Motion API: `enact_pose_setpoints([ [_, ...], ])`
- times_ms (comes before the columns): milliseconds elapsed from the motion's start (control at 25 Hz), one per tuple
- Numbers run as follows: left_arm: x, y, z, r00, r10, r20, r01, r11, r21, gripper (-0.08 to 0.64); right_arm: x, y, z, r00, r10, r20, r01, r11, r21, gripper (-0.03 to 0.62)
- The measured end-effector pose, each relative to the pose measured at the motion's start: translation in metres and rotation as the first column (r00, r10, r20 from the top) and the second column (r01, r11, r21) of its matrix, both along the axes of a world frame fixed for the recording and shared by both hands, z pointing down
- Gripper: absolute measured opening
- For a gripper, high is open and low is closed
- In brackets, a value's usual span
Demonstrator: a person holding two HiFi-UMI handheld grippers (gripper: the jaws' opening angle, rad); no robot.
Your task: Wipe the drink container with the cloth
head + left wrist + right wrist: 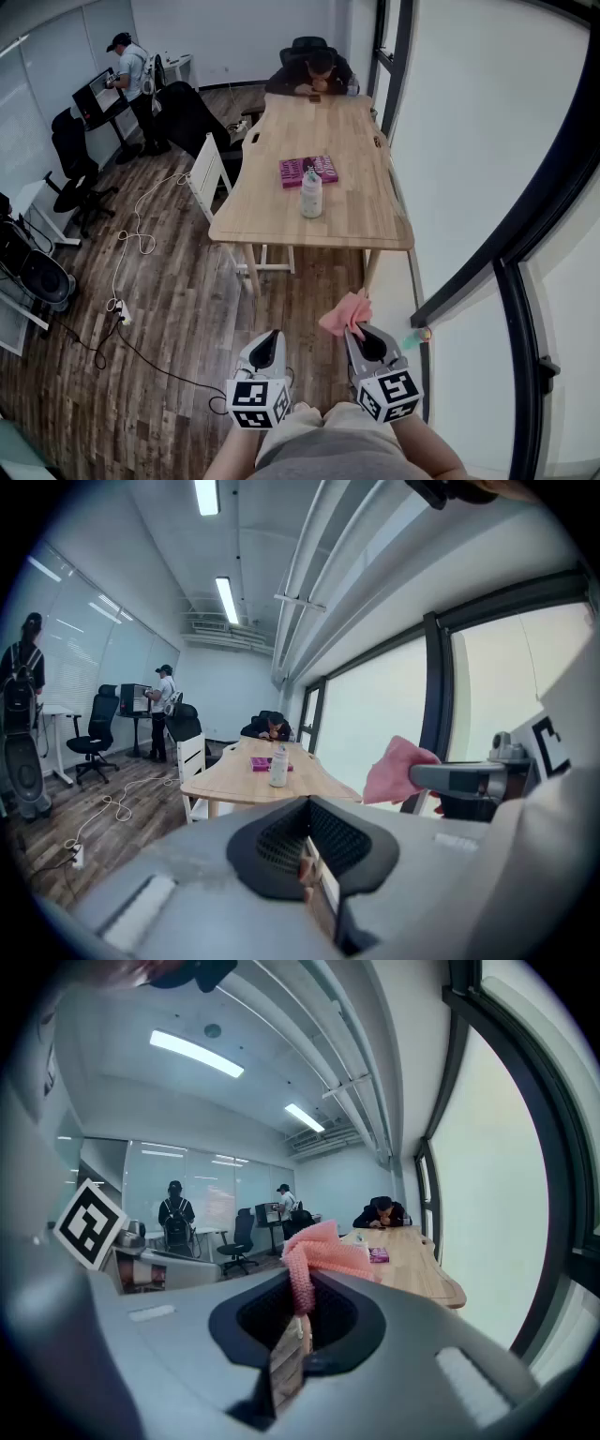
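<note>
Standing well apart from the bench, we carry both claws low and close to the body, over the wooden floor. The right claw is clamped on the cloth. Its own view shows a pink, knitted bunch pinched between the jaws and flopping out above them. The left claw has its jaws pressed together with nothing between them.

The drink container stands upright near the close end of the bench, just beside a pink box and far out of reach for now.

We judge the container to be a light, pale plastic bottle. It looks tall for its base, smooth-sided and likely a little slippery, so a sideways wipe could tip or skate it. The sensible hold is around the middle of its body with the left claw, gently enough not to dent the wall, leaving the neck and lower sides free.

The cloth is soft and limp — it drapes rather than pushes, so wiping wants the loose bunch pressed flat against the bottle, not just brushed past it. Wiping has not begun; the approach comes first.
</note>
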State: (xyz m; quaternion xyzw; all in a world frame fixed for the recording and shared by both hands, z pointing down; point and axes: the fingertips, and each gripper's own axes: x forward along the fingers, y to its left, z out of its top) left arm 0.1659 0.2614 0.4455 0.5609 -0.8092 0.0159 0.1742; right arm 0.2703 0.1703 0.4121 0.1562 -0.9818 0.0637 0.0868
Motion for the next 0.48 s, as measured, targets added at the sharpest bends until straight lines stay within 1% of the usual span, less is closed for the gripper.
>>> enact_pose_setpoints([
  [240,0.0055,0.0013,0.0026,0.999,0.0,-0.032,0.0,1.0,0.002,0.003,0.0079,0.0028,-0.001,1.0,-0.001,-0.006,0.001,1.0,0.019,0.015],
  [480,0.0065,-0.0052,-0.0003,0.999,0.03,-0.023,-0.03,1.0,0.001,0.003,0.0042,0.0013,0.0007,1.0,0.007,-0.003,-0.007,1.0,-0.003,0.015],
])
